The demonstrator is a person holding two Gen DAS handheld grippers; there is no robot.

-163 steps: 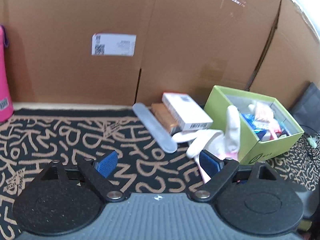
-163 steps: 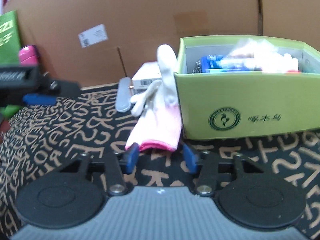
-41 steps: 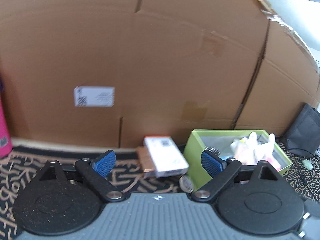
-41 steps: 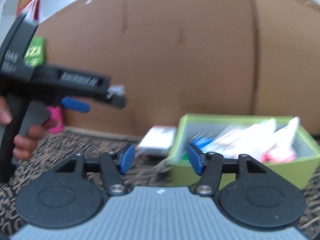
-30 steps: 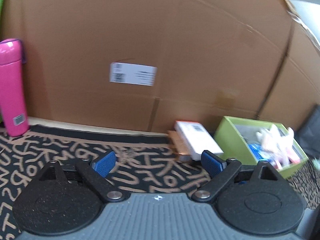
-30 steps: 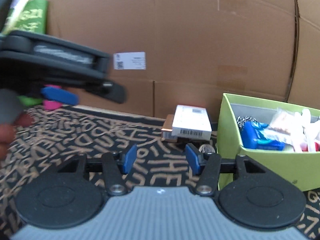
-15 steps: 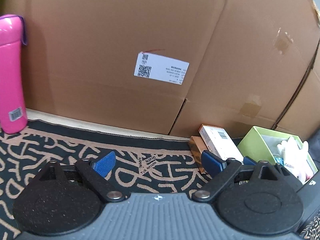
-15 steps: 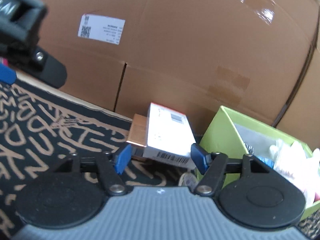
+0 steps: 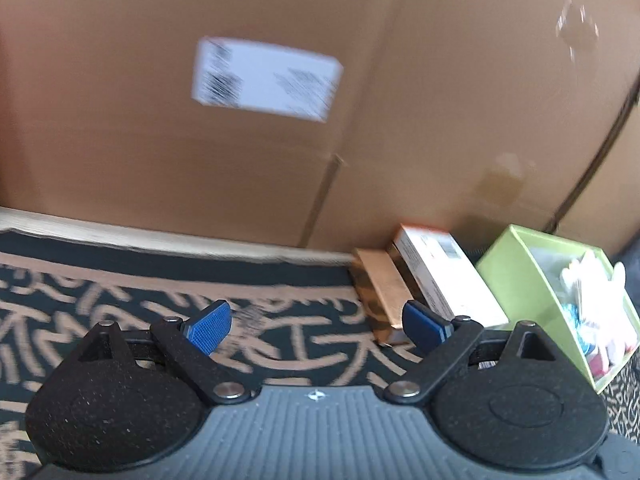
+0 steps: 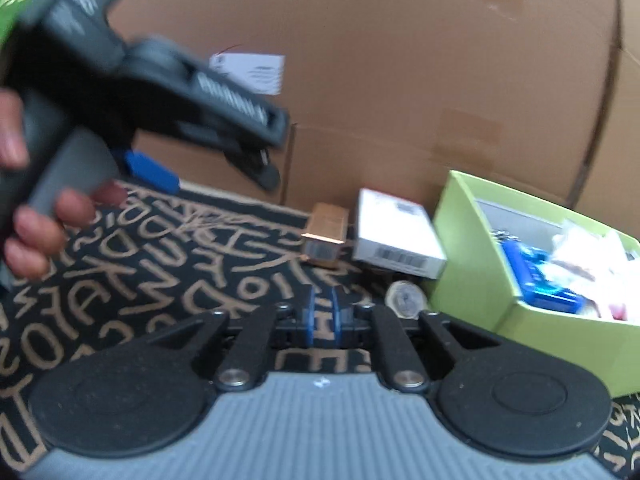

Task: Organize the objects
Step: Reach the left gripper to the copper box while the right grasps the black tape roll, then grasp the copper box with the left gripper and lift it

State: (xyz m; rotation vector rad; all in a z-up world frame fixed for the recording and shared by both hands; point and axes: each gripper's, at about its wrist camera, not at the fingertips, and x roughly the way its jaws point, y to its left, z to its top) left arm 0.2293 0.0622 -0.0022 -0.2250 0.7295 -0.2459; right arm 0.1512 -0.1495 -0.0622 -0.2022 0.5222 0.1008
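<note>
Two tools are in play. The right tool [image 10: 320, 312] hangs low over the patterned mat [image 10: 168, 272] with its blue pads pressed together on nothing. The left tool [image 9: 316, 324] is spread wide and empty; in the right wrist view it sits up at ten o'clock, gripped by a hand [image 10: 36, 216].

Three loose things remain on the surface by my count. From the right tool, one coin [image 10: 406, 298] lies at one o'clock, just beside the green box [image 10: 472, 280]. One white carton [image 10: 394, 236] lies past it, also around one o'clock, and one brown carton [image 10: 326, 232] sits at twelve o'clock, close beside the white one. A single green box at two to three o'clock holds a jumble too mixed to count.

Likely step: the coin or a carton goes into the box next. To do it well, the right tool must reopen first, then straddle a carton across its narrow width. The coin looks flat and awkward, so sliding a pad under its edge may help.
</note>
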